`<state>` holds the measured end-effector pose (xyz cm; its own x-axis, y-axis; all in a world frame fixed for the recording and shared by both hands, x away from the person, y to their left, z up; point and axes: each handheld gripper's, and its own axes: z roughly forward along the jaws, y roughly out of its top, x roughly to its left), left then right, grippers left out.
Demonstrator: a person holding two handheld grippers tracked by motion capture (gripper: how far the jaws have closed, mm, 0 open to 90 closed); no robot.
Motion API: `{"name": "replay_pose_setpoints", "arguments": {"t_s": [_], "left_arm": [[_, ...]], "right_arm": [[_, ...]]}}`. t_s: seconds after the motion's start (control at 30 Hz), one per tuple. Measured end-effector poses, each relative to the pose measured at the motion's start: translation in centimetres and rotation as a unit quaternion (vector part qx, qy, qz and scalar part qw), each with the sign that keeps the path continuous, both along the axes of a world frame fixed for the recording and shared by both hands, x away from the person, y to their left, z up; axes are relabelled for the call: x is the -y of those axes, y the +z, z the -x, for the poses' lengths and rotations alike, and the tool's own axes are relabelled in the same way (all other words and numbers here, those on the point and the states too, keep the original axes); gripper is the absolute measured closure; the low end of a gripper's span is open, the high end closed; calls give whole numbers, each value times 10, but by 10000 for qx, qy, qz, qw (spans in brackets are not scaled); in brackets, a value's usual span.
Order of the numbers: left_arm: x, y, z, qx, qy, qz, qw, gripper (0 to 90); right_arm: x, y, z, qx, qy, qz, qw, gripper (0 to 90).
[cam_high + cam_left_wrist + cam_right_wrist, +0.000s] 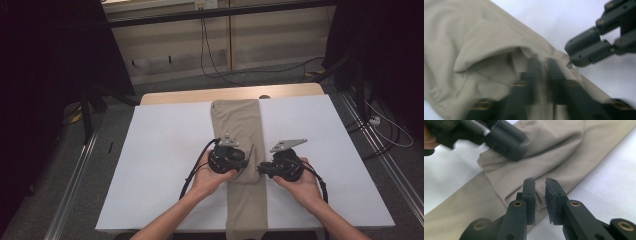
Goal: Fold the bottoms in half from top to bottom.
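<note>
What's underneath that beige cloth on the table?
A white table cover lies under the beige cloth, showing on both sides. The cloth is folded over itself near the grippers; whatever lies inside the fold is hidden.

Right gripper [539,186] pinching beige cloth [554,157]

I am seeing bare white bench [165,165] lying open to my left and right, giving my hands free passage on both sides. The beige trousers [239,125] are running down the middle, their folded hump sitting between my left gripper [245,161] and right gripper [260,168], crowding that gap.
</note>
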<state>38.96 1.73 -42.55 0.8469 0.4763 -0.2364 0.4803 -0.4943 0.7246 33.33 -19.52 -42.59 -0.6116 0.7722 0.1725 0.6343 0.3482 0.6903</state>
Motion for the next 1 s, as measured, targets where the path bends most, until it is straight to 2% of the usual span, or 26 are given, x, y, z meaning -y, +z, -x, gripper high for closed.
{"name": "replay_pose_setpoints", "arguments": {"t_s": [0.07,0.13,0.2,0.33,0.47,0.53,0.57,0.63,0.77,0.87,0.93,1.0], "left_arm": [[-3,1,-2,-109,45,13,9999,900],[-10,4,-3,-112,167,90,9998,900],[-19,9,-3,23,323,79,9994,900],[-43,13,-4,27,596,1,9982,900],[-63,4,-2,-35,705,-187,9973,900],[-69,-3,0,-127,753,-149,9970,900],[-70,-5,1,-180,762,-186,9968,900],[-69,-8,4,-140,743,-280,9967,900],[-65,-13,7,-103,687,-429,9967,900],[-65,-15,6,-145,683,-518,9962,900],[-66,-16,5,-227,726,-539,9956,900],[-68,-17,3,-300,774,-595,9948,900]], "right_arm": [[0,-2,2,1,22,9,10000,774],[-1,-3,1,0,35,58,10000,766],[-1,-3,1,-29,7,108,9999,757],[-3,-4,0,-84,31,187,9998,747],[-5,1,-2,-11,14,222,9998,730],[-8,4,-6,56,45,188,9998,728],[-10,6,-8,94,30,161,9998,727],[-17,7,-15,96,109,69,9999,728],[-33,3,-27,-76,279,-168,9994,686],[-43,-1,-34,-95,253,-153,9995,619],[-48,-4,-41,-74,186,-25,9998,560],[-52,-7,-47,-114,126,-7,9999,559]]}}
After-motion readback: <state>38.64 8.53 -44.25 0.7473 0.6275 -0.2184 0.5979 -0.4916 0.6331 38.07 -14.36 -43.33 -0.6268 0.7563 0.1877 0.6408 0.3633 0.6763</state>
